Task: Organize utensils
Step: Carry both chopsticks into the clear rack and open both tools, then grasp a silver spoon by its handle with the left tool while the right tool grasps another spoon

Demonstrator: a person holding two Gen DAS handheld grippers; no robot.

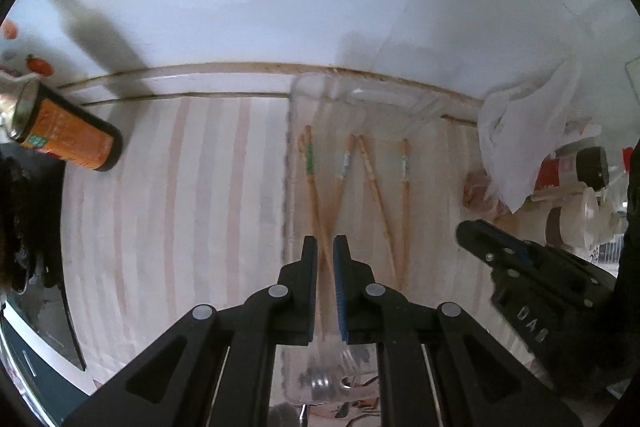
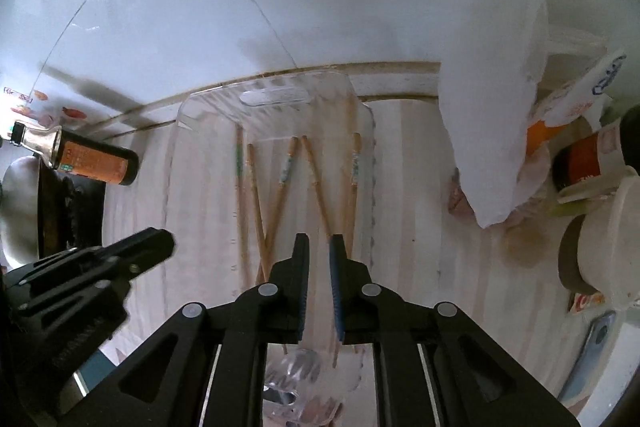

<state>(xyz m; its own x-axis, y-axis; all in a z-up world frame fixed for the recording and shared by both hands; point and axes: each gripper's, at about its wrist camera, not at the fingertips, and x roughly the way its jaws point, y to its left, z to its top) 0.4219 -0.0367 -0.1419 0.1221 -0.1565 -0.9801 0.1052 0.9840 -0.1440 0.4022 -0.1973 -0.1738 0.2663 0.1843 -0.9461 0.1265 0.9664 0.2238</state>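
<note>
Several wooden chopsticks [image 1: 340, 183] lie in a clear plastic tray [image 1: 384, 99] on a striped cloth; they also show in the right wrist view [image 2: 280, 187], in the tray [image 2: 276, 95]. My left gripper [image 1: 326, 247] hovers over the near chopstick ends, jaws nearly closed with a narrow gap and nothing held. My right gripper [image 2: 319, 245] hovers over the tray's right chopsticks, jaws likewise narrow and empty. Each gripper shows in the other's view: the right one [image 1: 520, 275], the left one [image 2: 92, 267]. Metal spoons [image 2: 288, 391] lie at the tray's near end.
An orange bottle [image 1: 68, 135] lies on its side at the left, next to a black stove edge [image 1: 36, 227]. A white plastic bag [image 2: 492, 75], cups and jars [image 2: 592, 163] crowd the right. A white tiled wall stands behind the tray.
</note>
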